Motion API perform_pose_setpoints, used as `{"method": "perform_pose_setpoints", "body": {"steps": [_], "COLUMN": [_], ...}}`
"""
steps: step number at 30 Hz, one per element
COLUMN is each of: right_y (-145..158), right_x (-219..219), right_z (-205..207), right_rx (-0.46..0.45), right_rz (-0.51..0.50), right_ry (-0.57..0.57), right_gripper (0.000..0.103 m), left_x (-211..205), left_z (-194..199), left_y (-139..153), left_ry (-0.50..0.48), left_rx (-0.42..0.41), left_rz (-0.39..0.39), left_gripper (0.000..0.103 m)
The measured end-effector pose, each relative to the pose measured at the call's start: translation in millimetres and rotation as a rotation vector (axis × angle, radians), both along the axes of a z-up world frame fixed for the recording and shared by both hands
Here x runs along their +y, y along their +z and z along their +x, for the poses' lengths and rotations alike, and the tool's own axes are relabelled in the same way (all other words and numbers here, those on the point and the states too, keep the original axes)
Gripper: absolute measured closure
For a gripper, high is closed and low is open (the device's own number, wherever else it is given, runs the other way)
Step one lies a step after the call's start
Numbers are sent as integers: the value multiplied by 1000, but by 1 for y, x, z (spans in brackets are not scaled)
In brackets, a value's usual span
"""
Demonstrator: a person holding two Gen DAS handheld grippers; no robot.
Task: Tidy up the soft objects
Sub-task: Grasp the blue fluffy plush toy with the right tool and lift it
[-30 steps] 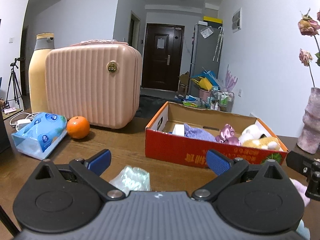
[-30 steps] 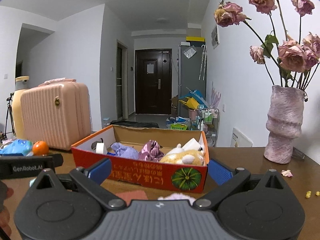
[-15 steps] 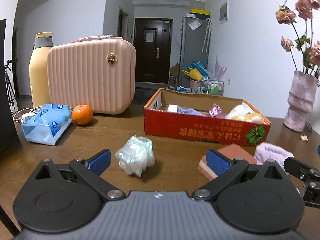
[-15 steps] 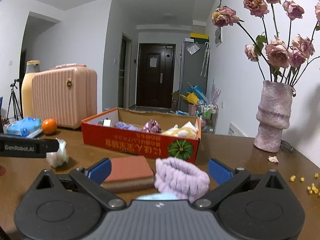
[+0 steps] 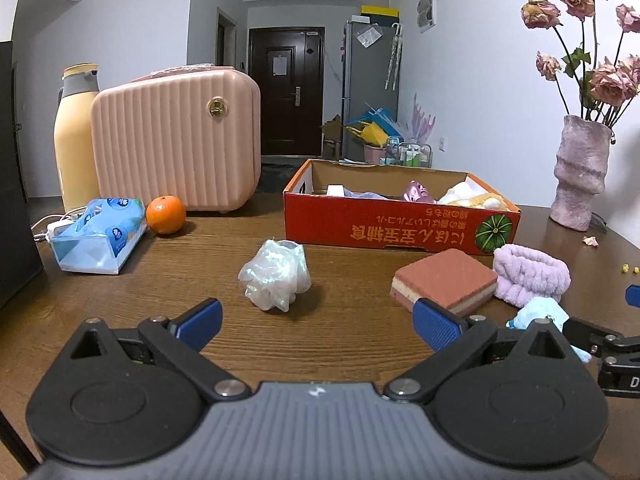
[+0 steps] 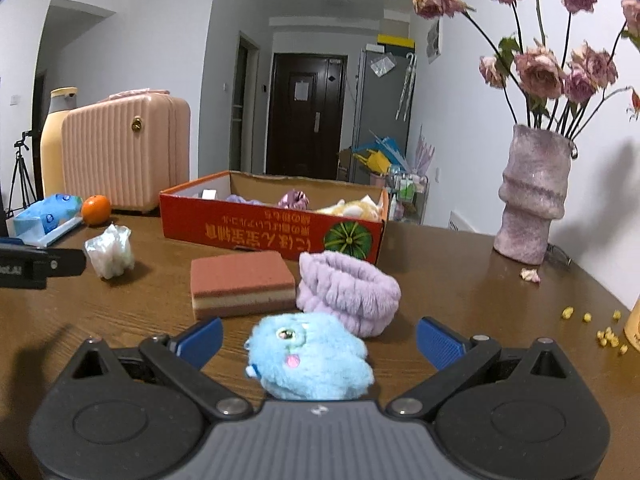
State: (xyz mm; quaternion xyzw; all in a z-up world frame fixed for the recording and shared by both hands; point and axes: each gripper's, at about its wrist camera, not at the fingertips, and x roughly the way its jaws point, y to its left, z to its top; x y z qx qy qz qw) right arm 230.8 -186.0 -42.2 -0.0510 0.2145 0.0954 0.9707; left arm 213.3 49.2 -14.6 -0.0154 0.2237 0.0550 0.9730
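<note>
A red cardboard box [image 5: 400,229] [image 6: 272,230] stands mid-table and holds several soft items. In front of it lie a crumpled pearly plastic bag [image 5: 276,275] [image 6: 110,251], a red-topped sponge [image 5: 445,280] [image 6: 242,282], a lilac fluffy headband [image 5: 530,274] [image 6: 348,290] and a blue plush toy [image 6: 310,356] [image 5: 540,314]. My left gripper [image 5: 318,326] is open, just short of the bag. My right gripper [image 6: 318,336] is open, with the blue plush between its fingers, untouched.
A pink ribbed case [image 5: 176,140], a cream bottle [image 5: 76,136], an orange [image 5: 165,214] and a tissue pack [image 5: 100,234] stand at the back left. A vase of dried roses [image 6: 532,196] is at the right, with petals and yellow crumbs [image 6: 600,328] on the table.
Both grippers have drawn back from the box toward the near edge. The bag, sponge, headband and blue plush have come into view in front of them.
</note>
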Motion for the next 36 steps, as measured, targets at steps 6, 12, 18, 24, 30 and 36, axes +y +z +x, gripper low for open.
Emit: {"method": "perform_pose_setpoints", "body": {"steps": [6,12,18,24,30,36], "right_y": [-9,-17,-24,-27,-31,-29], "right_x": [0,1,-1,1,9,11], "right_z": [11,26,47,61,63,58], "right_rx": [62,134,206,243,261,235], "right_rz": [6,23,73,110,75,69], "right_ry": [4,4,-25,-36,-26,-8], "right_gripper": [0,0,0,6,26,31], "left_x": [0,0,7,19,29,29], "left_z": [1,2,4,6,7,7], "left_y": [-1,-2,-3,-3,-3,-4], "left_ry": [-22,-51,-52,-38,-26,-31], "left_rx": [10,24,23,26,31,35], "left_rz": [-7,-10,-7,-6,-10,-16], "left_gripper": [0,0,0,0,0,0]}}
